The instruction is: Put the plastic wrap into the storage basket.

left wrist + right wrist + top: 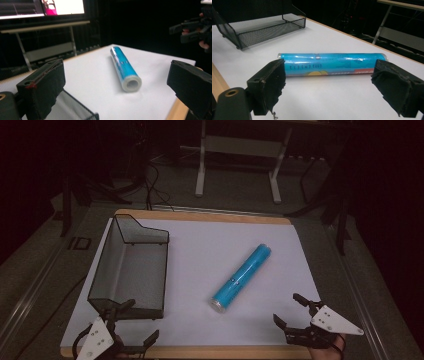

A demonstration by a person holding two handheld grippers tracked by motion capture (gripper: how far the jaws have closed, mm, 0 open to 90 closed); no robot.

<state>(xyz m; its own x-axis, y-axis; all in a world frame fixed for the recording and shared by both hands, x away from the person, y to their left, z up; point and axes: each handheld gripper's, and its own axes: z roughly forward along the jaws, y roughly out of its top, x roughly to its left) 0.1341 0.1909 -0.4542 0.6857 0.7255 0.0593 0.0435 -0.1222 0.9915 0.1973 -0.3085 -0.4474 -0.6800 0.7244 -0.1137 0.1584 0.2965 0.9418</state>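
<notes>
**Three cameras, one shared roll**

The high view looks forward and down from the near edge of the white-covered wooden table (200, 240), taking in its whole surface. The left gripper view sits low at the near left corner, facing across toward the right. The right gripper view sits low and close. All three share the glossy blue cylindrical roll (242, 278) (125, 67) (332, 64).

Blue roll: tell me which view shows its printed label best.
The right gripper view: the blue roll lies side-on and close, its print visible. The high view shows it whole but small; the left gripper view shows it end-on.
</notes>
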